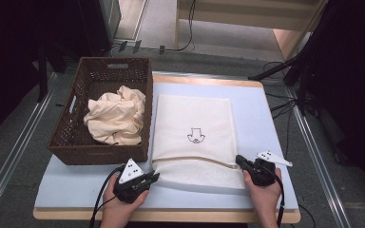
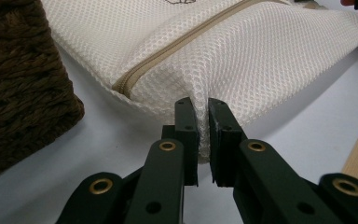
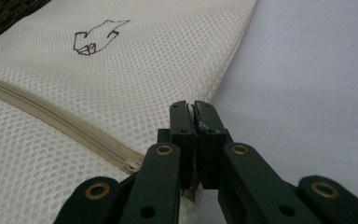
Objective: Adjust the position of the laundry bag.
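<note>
Mesh bag (image 1: 193, 137): lies flat on the desk (image 1: 266, 118), its length running from near the far edge toward the near edge, right of the desk's middle.
Bag detail: a small dark outline mark (image 1: 195, 136) sits mid-panel; a beige zipper (image 1: 195, 159) crosses the bag's width close to its near end.
Left gripper (image 1: 153, 177): held in the person's left hand (image 1: 116, 206) at the near edge, at the bag's near-left corner.
Left fingers (image 2: 186, 135): pressed on a gathered fold of mesh at that corner; the fabric shows in the narrow gap between the two pads, just below the zipper's end.
Right gripper (image 1: 240, 160): held in the person's right hand (image 1: 265, 194) toward the near-right corner of the desk, at the bag's right edge level with the zipper.
Right fingers (image 3: 182, 123): pressed together with almost no gap, over the zipper's end at the bag's edge; the zipper line runs into them, and what they pinch there cannot be told.
Basket (image 1: 76, 111): dark woven, at the desk's far-left corner, just beside the bag's left edge.
Cloth (image 1: 116, 116): cream, crumpled, inside the basket.
</note>
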A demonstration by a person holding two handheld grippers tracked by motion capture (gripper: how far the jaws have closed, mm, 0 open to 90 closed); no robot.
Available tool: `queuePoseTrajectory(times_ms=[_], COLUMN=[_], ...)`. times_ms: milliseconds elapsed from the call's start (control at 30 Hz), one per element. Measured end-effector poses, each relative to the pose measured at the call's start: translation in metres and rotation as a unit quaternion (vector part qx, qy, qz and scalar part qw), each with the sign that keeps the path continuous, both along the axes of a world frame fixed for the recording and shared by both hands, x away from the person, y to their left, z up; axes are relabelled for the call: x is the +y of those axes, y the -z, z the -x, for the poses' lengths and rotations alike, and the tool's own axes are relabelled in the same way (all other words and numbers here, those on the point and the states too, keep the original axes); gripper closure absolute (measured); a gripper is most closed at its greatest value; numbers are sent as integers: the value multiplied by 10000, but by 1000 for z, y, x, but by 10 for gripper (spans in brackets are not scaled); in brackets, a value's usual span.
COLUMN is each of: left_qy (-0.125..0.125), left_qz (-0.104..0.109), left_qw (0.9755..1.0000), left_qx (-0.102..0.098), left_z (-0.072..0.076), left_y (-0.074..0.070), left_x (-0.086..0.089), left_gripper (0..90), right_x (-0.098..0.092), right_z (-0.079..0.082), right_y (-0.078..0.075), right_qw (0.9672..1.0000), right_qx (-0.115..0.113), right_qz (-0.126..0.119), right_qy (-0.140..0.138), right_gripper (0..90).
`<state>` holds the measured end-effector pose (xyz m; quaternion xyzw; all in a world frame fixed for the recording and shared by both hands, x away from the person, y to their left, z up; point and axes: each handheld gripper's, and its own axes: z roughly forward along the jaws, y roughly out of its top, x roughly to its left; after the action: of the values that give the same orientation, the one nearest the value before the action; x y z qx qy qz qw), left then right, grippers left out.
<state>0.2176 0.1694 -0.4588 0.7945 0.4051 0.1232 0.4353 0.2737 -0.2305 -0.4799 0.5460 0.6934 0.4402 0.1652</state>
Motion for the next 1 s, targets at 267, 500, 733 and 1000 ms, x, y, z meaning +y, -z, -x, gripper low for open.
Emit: queuePoseTrajectory(times_ms=[267, 500, 733, 1000], left_qy=[3, 58, -85, 10], left_qz=[-77, -137, 140, 212], left_qw=[10000, 9998, 9993, 9990], left_qx=[22, 113, -338, -406], left_z=[1, 1, 5, 5], left_y=[3, 6, -6, -7], left_x=[6, 12, 15, 7], left_gripper=[830, 813, 455, 449], right_x=[4, 10, 1, -11], right_z=[-2, 2, 8, 18], right_y=[0, 2, -10, -12], right_qw=[10000, 9999, 9998, 9993], right_qx=[20, 72, -109, -147], right_qz=[-4, 76, -61, -141], right_qy=[-72, -126, 161, 310], right_gripper=[882, 880, 426, 308])
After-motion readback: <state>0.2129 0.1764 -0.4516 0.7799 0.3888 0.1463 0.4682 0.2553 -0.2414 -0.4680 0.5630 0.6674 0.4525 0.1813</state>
